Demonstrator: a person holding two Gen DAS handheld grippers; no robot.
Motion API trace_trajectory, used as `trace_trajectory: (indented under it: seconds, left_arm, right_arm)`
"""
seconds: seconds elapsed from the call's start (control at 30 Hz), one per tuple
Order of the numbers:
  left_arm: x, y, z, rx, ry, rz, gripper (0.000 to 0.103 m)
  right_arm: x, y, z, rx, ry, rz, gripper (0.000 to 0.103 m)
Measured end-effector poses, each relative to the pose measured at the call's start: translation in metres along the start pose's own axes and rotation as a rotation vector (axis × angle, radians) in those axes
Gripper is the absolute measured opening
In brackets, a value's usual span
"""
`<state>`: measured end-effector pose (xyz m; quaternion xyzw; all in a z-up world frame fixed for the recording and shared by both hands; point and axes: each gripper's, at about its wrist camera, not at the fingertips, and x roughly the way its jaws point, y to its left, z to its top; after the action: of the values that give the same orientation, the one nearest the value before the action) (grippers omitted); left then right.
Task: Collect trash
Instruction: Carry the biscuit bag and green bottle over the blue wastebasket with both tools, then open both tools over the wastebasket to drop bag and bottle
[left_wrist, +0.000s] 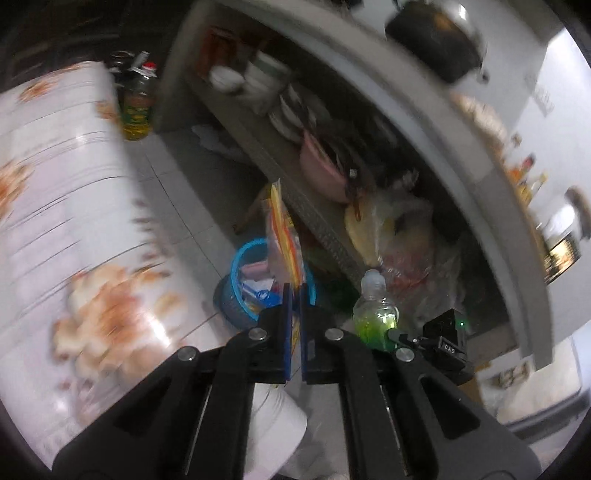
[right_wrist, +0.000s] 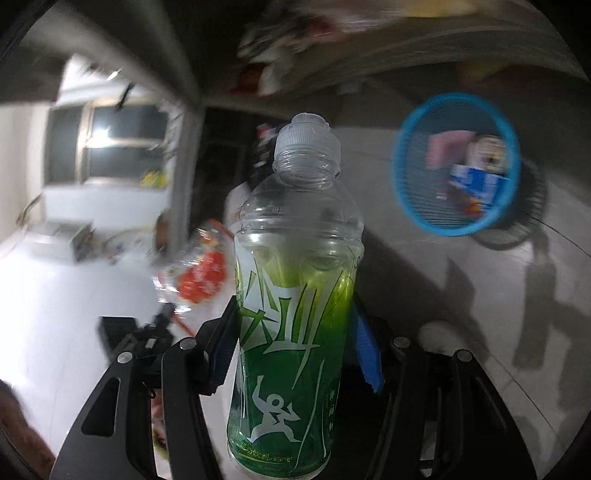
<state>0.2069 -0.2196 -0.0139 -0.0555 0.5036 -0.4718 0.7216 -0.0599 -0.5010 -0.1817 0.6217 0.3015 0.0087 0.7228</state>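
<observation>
My left gripper (left_wrist: 295, 291) is shut on a clear plastic wrapper with yellow and red print (left_wrist: 281, 236), held up over the blue mesh trash basket (left_wrist: 240, 258). The basket stands on the floor and holds several bits of trash. My right gripper (right_wrist: 295, 332) is shut on a clear plastic bottle with a green label (right_wrist: 295, 295), cap up. The bottle also shows in the left wrist view (left_wrist: 375, 310), just right of my left gripper. In the right wrist view the basket (right_wrist: 410, 192) is at the upper right, some way off the bottle.
A table with a floral cloth (left_wrist: 62, 221) fills the left. A grey shelf unit (left_wrist: 369, 92) with bowls, a pink basin (left_wrist: 321, 173) and plastic bags (left_wrist: 399, 236) runs along the right. An oil bottle (left_wrist: 138, 107) stands on the tiled floor (left_wrist: 177, 192).
</observation>
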Motion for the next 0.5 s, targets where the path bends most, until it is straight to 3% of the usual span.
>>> trace_trajectory:
  seconds: [0.13, 0.3, 0.5]
  left_arm:
    - [0.086, -0.026, 0.026, 0.107, 0.163, 0.089, 0.002]
    - [0.196, -0.042, 0.037, 0.251, 0.349, 0.258, 0.002]
    - [0.309, -0.041, 0.036, 0.251, 0.511, 0.358, 0.002]
  right_arm:
    - [0.008, -0.043, 0.011, 0.101, -0.024, -0.068, 0.056]
    - [0.027, -0.070, 0.023, 0.172, -0.017, -0.104, 0.056]
    - [0.022, -0.084, 0.033, 0.205, -0.031, -0.124, 0.056]
